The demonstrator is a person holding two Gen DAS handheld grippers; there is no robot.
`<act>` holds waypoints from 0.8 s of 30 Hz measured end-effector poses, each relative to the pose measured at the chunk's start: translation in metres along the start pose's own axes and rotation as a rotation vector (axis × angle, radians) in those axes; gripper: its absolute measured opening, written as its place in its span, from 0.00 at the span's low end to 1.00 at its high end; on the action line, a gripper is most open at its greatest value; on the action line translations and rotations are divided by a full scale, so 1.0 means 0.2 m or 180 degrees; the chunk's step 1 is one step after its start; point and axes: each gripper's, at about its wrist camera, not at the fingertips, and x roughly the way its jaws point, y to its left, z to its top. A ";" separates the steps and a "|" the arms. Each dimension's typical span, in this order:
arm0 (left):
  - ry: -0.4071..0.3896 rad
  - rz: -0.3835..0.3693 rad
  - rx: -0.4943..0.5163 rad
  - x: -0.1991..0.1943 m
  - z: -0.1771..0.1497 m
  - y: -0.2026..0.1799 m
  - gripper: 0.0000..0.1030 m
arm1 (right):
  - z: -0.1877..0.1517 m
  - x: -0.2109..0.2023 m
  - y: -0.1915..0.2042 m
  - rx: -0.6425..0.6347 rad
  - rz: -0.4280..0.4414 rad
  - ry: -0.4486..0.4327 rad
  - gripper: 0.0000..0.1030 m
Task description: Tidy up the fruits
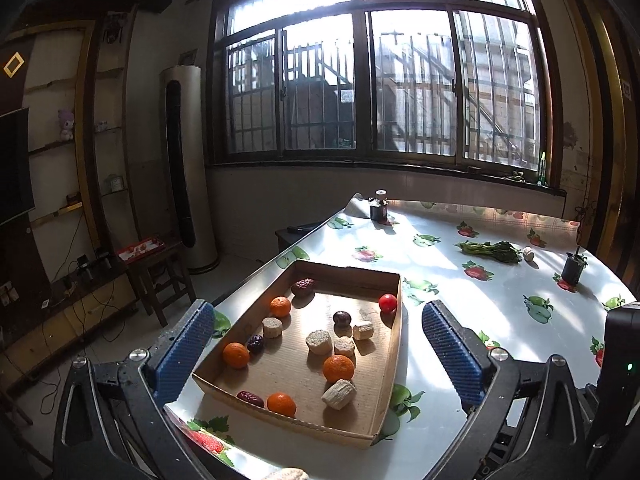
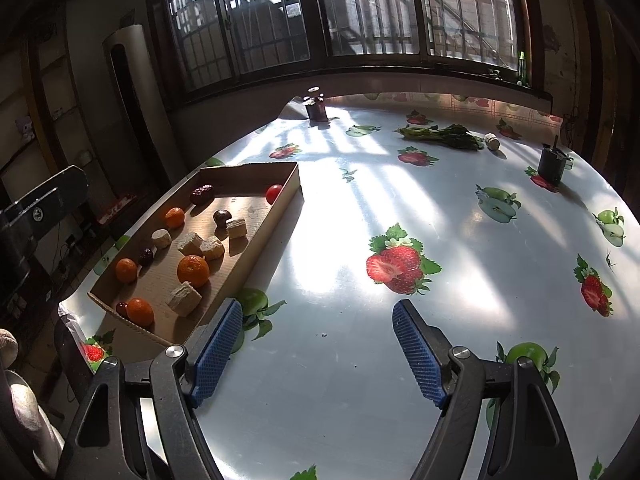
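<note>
Left gripper (image 1: pixel 318 354): sitting nearest the lens, jaws spread wide and gripping nothing, its blue pads (image 1: pixel 184 350) framing the near end of the box.
Right gripper (image 2: pixel 318 354): hanging over bare tablecloth just right of the box, jaws released, nothing between them.
Box (image 1: pixel 394 344): a shallow cardboard tray lying flat at the table's left edge, its long side running away from the cameras.
Oranges: four lying in the box, one at the near wall (image 1: pixel 281 404), one mid-floor (image 1: pixel 338 368), one by the left wall (image 1: pixel 236 355), one farther back (image 1: pixel 280 306).
Tomato (image 1: pixel 387 303): resting against the right wall near the far corner.
Dates: dark red ones lying scattered, one at the near wall (image 1: pixel 250 398) touching the orange there, one (image 1: pixel 255 343) beside the left orange, one at the far end (image 1: pixel 303 287).
Dark round fruit (image 1: pixel 342 318): sitting mid-box; kind unclear.
Pale chunks: five lying among the fruit, the nearest (image 1: pixel 339 393) tipped on its side.
Table (image 2: pixel 340 240): wearing a glossy cloth printed with strawberries and apples, sunlight striping across it.
Greens (image 2: pixel 444 136): lying at the far side, well apart from the box.
Dark cup (image 2: pixel 552 166): standing at the far right.
Jar (image 2: pixel 316 106): standing at the far edge below the window (image 2: pixel 360 12).
</note>
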 end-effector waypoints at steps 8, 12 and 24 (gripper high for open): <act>0.0269 -0.0107 -0.0206 0.07 -0.03 0.10 1.00 | -0.01 0.03 0.05 -0.0093 0.0006 0.0071 0.83; 0.0494 -0.0029 -0.0208 0.13 -0.08 0.13 1.00 | 0.00 0.04 0.10 -0.0199 0.0006 0.0083 0.83; 0.0794 -0.0016 -0.0287 0.21 -0.17 0.19 1.00 | -0.02 0.14 0.23 -0.0404 0.0049 0.0233 0.84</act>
